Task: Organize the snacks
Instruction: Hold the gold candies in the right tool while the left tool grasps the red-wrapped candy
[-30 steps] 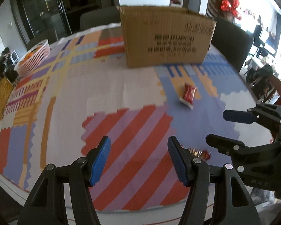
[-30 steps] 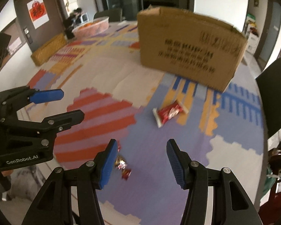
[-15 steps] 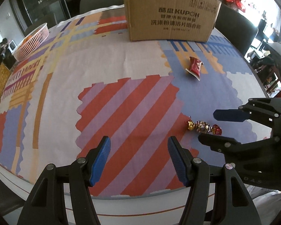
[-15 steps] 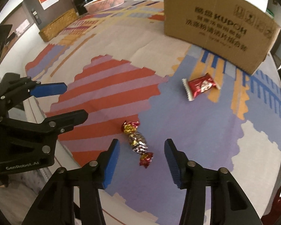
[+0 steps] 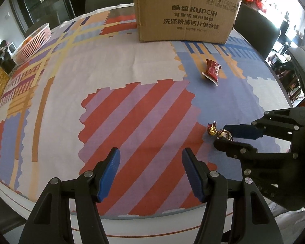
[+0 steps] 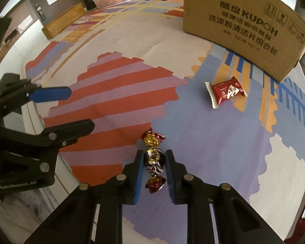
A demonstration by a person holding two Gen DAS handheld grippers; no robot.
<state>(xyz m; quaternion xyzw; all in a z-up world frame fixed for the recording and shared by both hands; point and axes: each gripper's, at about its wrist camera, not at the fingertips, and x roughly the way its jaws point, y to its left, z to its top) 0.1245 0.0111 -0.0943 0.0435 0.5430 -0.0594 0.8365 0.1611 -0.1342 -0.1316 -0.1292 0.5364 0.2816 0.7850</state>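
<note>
Foil-wrapped candy (image 6: 153,159), red-gold twisted ends, crinkled silver middle

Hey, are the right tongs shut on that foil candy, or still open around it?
Shut on it. The right tongs have just been closing, and both pads now press the candy at its middle, twisted ends sticking out.

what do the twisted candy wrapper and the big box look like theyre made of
Twisted candy wrapper: likely metallic foil or foil-look film; it is crinkled with shiny gold, silver and red glints.
Big box: corrugated cardboard by its look, matte brown with printed black text and a worn, bent top edge.
</note>
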